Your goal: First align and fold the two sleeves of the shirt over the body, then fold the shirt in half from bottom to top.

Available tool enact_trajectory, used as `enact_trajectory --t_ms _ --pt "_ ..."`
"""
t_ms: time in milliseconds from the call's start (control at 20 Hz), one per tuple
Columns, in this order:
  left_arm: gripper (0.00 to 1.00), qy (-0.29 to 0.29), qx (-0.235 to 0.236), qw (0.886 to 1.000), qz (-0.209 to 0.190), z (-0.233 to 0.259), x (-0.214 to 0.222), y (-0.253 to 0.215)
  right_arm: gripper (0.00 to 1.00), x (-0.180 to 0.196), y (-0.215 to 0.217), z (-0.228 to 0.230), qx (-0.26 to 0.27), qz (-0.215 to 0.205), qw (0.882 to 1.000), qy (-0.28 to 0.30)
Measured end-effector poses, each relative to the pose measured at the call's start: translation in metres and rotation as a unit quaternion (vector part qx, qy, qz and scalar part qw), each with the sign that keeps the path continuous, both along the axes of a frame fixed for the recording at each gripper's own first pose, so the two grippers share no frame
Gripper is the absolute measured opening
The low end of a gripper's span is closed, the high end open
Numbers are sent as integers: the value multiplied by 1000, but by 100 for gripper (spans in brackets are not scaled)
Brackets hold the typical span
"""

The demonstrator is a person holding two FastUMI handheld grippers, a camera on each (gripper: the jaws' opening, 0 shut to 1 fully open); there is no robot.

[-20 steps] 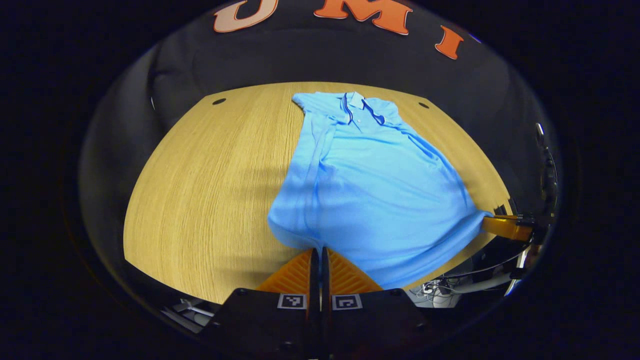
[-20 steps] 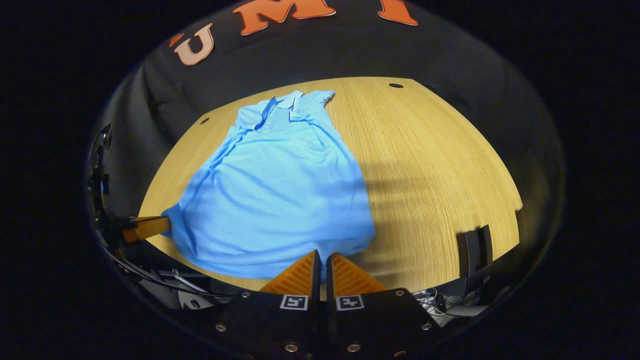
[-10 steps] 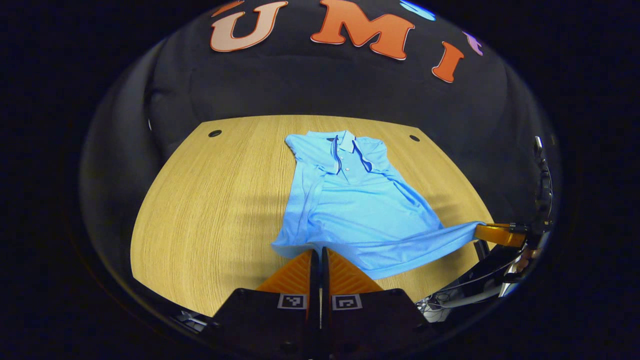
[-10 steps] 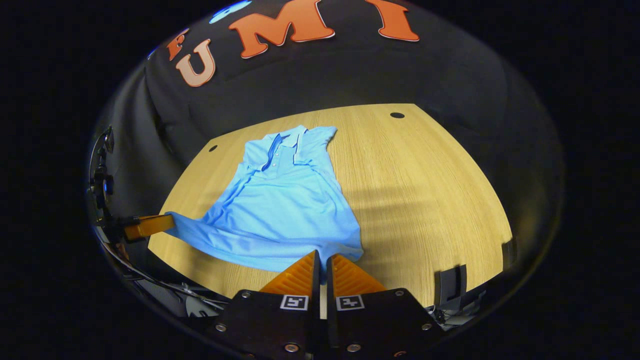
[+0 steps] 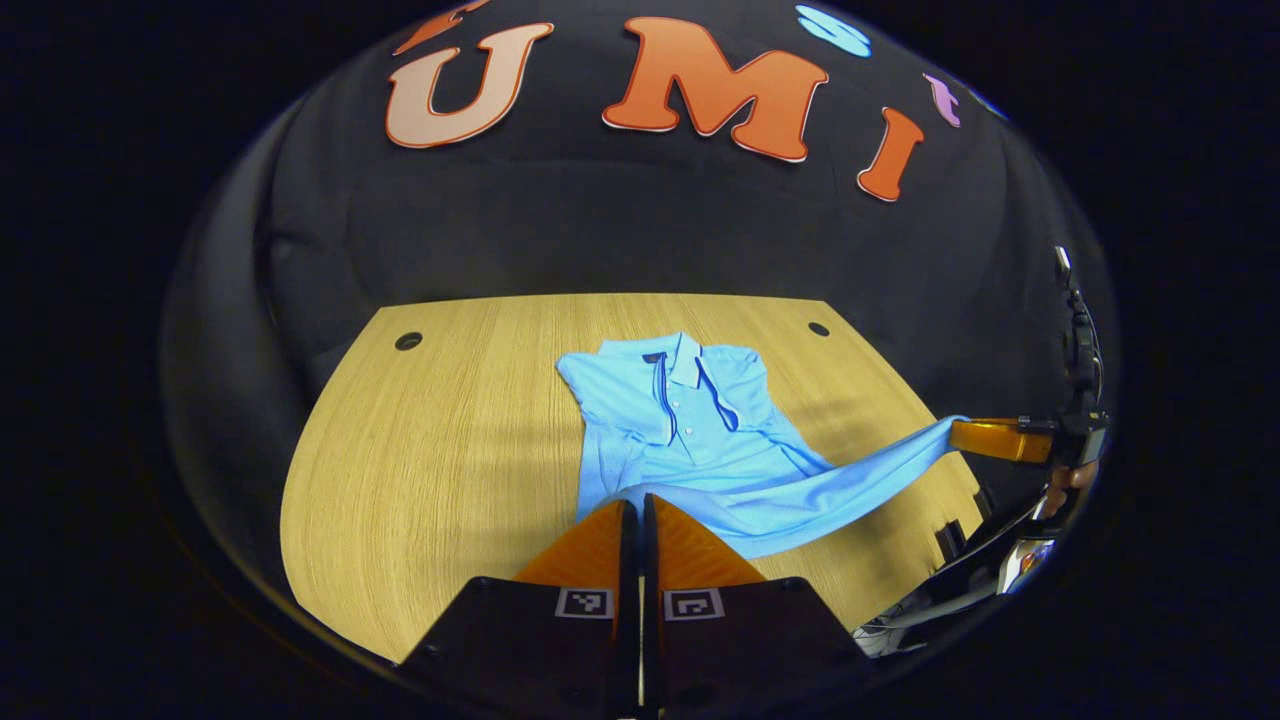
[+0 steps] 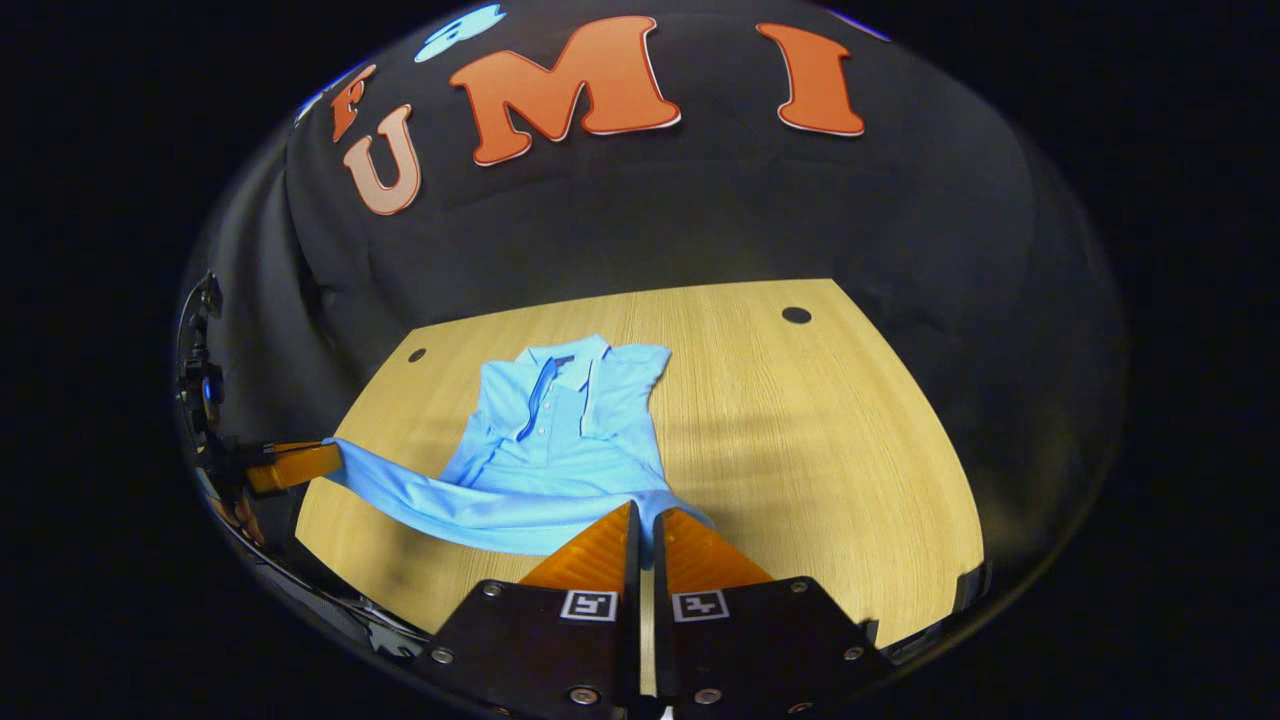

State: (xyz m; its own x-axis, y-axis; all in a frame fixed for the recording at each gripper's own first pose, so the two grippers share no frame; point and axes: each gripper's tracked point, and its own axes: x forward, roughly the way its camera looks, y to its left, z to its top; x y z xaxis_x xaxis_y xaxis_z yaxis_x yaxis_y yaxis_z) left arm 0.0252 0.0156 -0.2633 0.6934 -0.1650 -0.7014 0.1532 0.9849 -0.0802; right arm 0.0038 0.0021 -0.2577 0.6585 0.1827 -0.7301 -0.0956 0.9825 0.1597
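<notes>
Two hand-held grippers, left and right, each clamped on the shirt's hem, lift it toward the collar, making the bottom-to-top fold.

Recording booth: black cloth wall, wooden table.

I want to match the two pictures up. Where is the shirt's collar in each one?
Left gripper view: the collar of the blue polo shirt sits just right of the middle, at the shirt's far end on the wooden table.
Right gripper view: the collar sits left of the middle, again at the shirt's far end.
Shared landmark: the collar's dark stripes either side of the button placket.
</notes>
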Motion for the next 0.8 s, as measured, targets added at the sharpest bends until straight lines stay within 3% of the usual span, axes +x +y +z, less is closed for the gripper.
enact_trajectory --t_ms 350,800 --pt "5 -31 -6 999 -10 18 76 5 6 64 9 3 -13 -10 1000 -11" --pt "4 -24 -29 999 16 -14 180 27 6 158 17 -24 -41 -22 999 0"
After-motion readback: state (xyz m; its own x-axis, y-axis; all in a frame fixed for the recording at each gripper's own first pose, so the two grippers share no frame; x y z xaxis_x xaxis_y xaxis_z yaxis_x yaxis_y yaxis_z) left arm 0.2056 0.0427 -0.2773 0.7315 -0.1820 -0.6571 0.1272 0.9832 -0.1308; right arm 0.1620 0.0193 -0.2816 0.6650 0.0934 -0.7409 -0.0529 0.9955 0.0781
